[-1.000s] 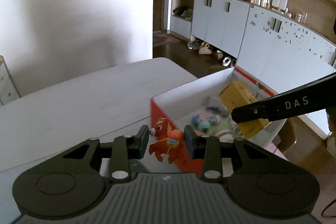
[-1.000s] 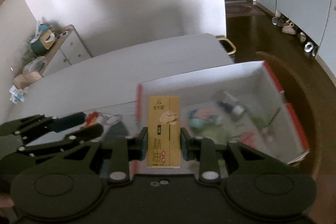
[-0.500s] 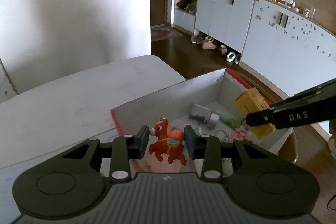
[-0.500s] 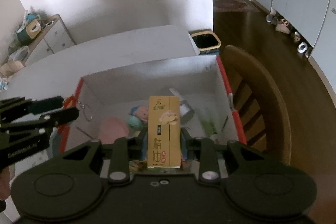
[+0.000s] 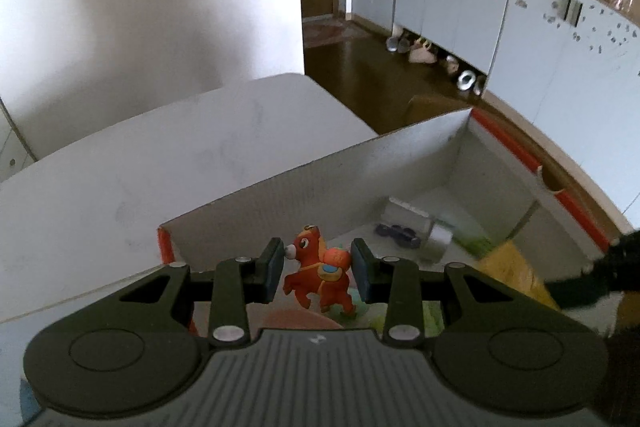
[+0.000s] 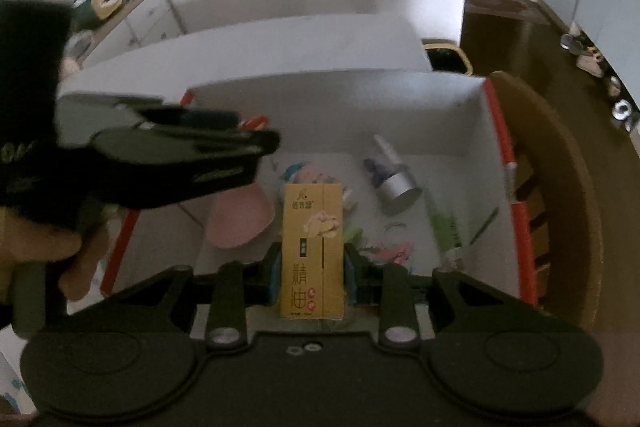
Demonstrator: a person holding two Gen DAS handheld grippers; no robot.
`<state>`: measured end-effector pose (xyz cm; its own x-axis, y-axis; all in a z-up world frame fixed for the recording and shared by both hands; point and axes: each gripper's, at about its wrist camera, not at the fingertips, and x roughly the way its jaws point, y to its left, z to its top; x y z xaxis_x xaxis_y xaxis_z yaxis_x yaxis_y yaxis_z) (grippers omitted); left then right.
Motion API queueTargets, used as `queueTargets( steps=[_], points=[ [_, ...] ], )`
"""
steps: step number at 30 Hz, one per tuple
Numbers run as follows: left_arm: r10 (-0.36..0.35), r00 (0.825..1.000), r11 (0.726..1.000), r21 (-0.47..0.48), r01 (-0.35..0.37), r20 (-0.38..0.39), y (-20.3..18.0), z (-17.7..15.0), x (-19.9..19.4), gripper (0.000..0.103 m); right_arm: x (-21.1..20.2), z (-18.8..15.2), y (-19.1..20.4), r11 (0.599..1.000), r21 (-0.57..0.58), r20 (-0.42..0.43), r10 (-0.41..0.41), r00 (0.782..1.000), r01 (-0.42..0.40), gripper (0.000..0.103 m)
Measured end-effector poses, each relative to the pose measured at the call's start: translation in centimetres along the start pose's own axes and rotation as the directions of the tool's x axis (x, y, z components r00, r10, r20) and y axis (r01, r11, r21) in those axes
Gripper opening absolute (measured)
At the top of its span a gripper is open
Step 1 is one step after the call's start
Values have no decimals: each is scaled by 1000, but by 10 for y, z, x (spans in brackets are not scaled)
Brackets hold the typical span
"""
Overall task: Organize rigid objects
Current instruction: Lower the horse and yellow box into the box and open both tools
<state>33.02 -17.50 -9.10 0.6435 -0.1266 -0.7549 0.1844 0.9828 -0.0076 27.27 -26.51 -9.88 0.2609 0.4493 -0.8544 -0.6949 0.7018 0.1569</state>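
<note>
The left gripper (image 5: 318,269) clamps an orange toy horse (image 5: 318,277) above the open box (image 5: 460,163). The right gripper (image 6: 312,273) grips a yellow carton (image 6: 313,251) upright over the box's clutter, beside a pink dish (image 6: 240,219).

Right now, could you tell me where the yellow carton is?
In the right wrist view, the yellow carton sits upright in the right gripper, above the open box.

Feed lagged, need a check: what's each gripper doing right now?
Left gripper: closed on the orange toy horse.
Right gripper: closed on the yellow carton, over the box.
</note>
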Motion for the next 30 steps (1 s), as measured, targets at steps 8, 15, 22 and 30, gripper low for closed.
queueTargets(
  steps=[8,15,22,30],
  points=[
    [-4,998,1000,-21,3,-65,-12,-3,29,36,19,-10,-3,999,-53,-67,-13,998,9,29],
    [-9,996,1000,11,10,-93,-29,-6,37,36,26,-19,-7,998,-66,-93,-8,996,2,29],
    [-15,987,1000,-8,14,-159,-31,-8,49,36,22,-19,-11,999,-48,-83,19,996,-23,34],
    [-25,986,997,-70,13,-166,-24,-8,42,38,12,-22,-14,1000,-12,-61,25,998,-26,50]
  ],
)
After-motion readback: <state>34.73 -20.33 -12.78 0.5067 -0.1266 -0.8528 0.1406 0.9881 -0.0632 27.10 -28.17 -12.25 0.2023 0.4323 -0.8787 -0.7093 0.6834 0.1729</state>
